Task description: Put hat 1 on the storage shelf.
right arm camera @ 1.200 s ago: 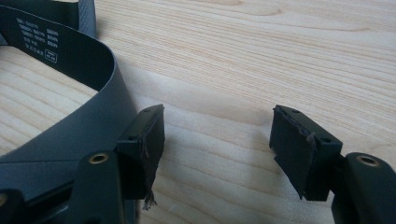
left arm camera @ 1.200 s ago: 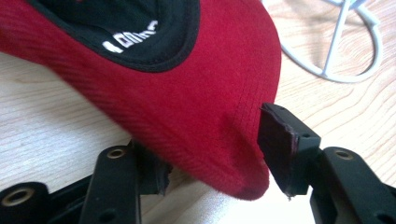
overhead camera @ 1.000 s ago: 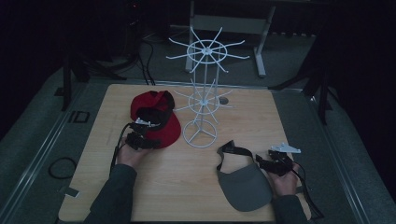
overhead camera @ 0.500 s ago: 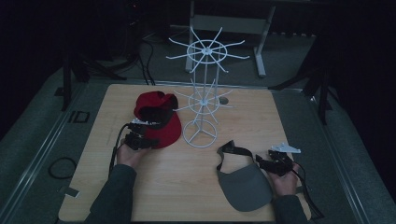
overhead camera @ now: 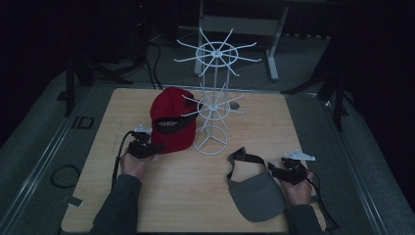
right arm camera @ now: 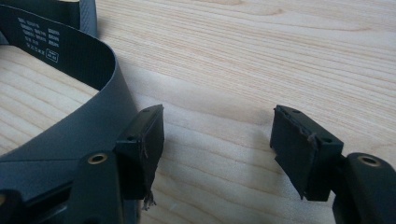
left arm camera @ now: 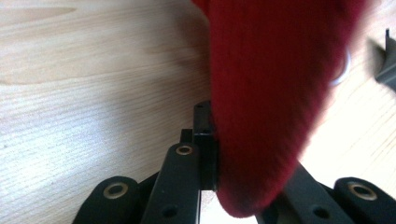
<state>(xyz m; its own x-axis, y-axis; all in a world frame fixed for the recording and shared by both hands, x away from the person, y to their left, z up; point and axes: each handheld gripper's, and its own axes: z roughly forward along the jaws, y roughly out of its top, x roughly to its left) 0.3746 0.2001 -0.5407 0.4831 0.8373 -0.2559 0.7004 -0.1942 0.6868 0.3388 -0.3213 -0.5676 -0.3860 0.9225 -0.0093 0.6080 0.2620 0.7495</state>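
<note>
The left gripper (overhead camera: 155,148) is clamping the brim edge of the red fabric baseball cap (overhead camera: 171,120), its jaws having just been closing with the cloth between them; the left gripper view is showing the red fabric (left arm camera: 261,102) pinched against a black pad. The cap is lying on the light wooden worktop (overhead camera: 161,196), left of and touching the white wire hat stand (overhead camera: 211,103), whose lower prongs are reaching over its crown. The right gripper (overhead camera: 275,170) is resting with its jaws standing apart and nothing between them, just beside the grey fabric visor with the black strap (overhead camera: 254,193), which is lying near the front right of the worktop. In the right gripper view the strap (right arm camera: 70,93) is curving past the outside of one jaw.

To do the step well, the grip probably wants to be holding deep enough on the stiff brim that the cap is not slipping. The lift is likely best going straight up and away from the stand first, so the prongs are not snagging the crown or tipping the light frame.
</note>
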